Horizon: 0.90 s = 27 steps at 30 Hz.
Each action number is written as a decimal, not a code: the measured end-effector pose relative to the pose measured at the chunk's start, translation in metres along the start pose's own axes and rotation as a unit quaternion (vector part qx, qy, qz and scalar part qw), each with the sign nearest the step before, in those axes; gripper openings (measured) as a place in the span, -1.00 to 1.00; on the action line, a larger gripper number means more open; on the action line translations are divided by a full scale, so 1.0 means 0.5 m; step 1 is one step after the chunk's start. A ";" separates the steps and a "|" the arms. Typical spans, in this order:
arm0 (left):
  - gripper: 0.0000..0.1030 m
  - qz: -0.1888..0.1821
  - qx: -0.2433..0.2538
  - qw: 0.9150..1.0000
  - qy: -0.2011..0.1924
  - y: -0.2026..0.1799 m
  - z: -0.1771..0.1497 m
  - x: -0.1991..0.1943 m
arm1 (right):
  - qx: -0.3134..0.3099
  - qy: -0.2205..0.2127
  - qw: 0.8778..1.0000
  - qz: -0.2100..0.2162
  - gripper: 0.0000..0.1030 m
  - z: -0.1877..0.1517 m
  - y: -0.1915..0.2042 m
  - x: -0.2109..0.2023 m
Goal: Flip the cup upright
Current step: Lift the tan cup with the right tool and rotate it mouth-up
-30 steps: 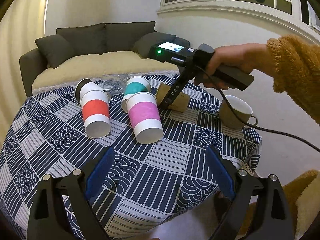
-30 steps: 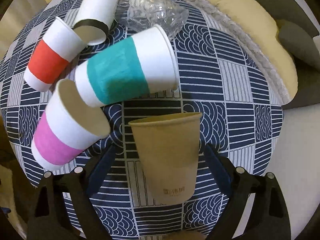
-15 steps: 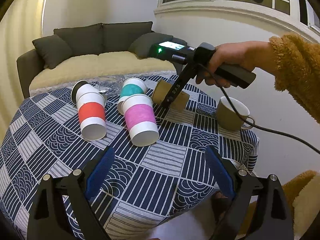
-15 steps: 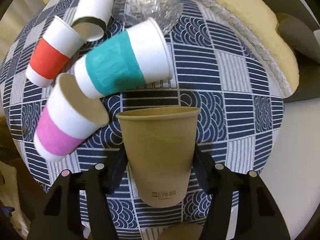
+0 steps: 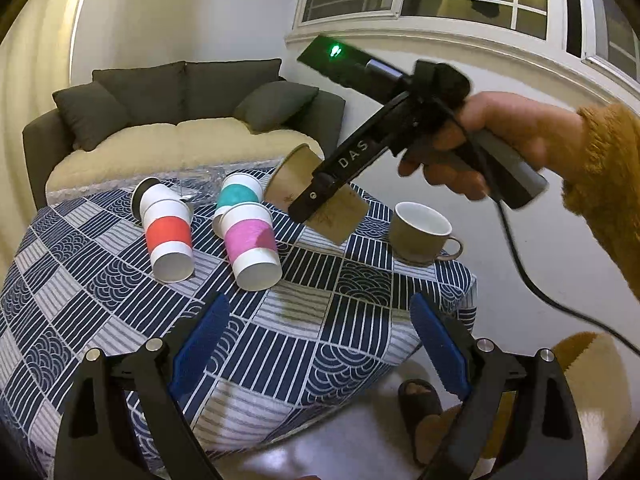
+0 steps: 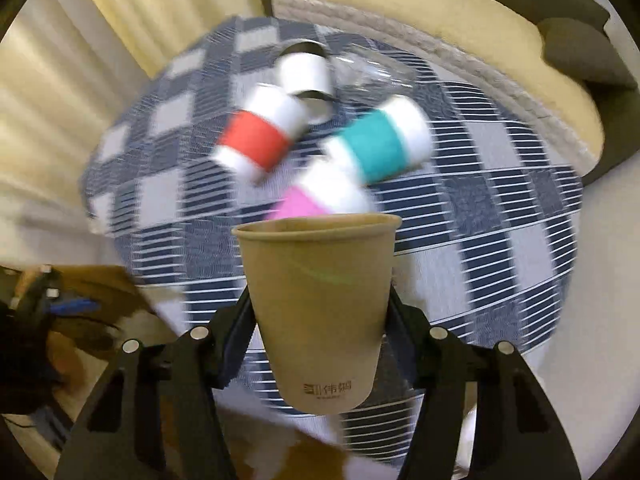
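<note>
Brown cup [image 5: 320,200] tilted, clear of desk [image 5: 120,304], clamped in right tongs [image 5: 310,204]; left tongs [image 5: 320,340] wide apart, holding nothing | right wrist view: brown cup [image 6: 320,312] gripped between both fingers, mouth pointing away; background blurred.

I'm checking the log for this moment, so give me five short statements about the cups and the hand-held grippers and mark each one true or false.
1. The right hand-held gripper is shut on the brown cup. True.
2. The brown cup lies flat on the table. False: it is lifted and tilted, mouth up toward the sofa side.
3. The left hand-held gripper holds the pink cup. False: it is open and empty, apart from the cups.
4. The mug stands upright. True.
5. The red cup stands upright. False: it lies on its side.
</note>
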<state>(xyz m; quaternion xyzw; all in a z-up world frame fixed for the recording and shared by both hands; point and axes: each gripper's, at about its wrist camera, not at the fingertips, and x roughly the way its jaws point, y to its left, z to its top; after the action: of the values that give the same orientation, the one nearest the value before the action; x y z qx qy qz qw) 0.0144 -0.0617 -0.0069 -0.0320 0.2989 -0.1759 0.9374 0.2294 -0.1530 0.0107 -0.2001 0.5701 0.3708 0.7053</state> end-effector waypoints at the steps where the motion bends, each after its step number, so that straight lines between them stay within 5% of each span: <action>1: 0.74 0.004 0.002 1.000 0.000 0.000 -0.005 -0.004 | 0.011 -0.004 1.000 0.014 0.16 -0.003 0.009 0.005; 12: 0.74 0.046 -0.040 0.996 0.059 0.061 -0.063 -0.016 | 0.210 -0.025 0.967 0.143 0.16 -0.046 0.076 0.130; 18: 0.74 0.061 -0.053 0.992 0.097 0.089 -0.099 -0.010 | 0.261 -0.011 0.957 0.130 0.16 -0.045 0.086 0.177; 27: 0.74 0.071 -0.076 0.988 0.111 0.112 -0.100 -0.004 | 0.271 0.015 0.957 0.099 0.18 -0.044 0.094 0.227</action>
<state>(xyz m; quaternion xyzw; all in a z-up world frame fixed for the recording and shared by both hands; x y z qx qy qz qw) 0.0014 -0.0064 -0.0559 -0.0619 0.4152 -0.0885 0.9033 0.1881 -0.1050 -0.0967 0.0505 0.6767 0.2669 0.6843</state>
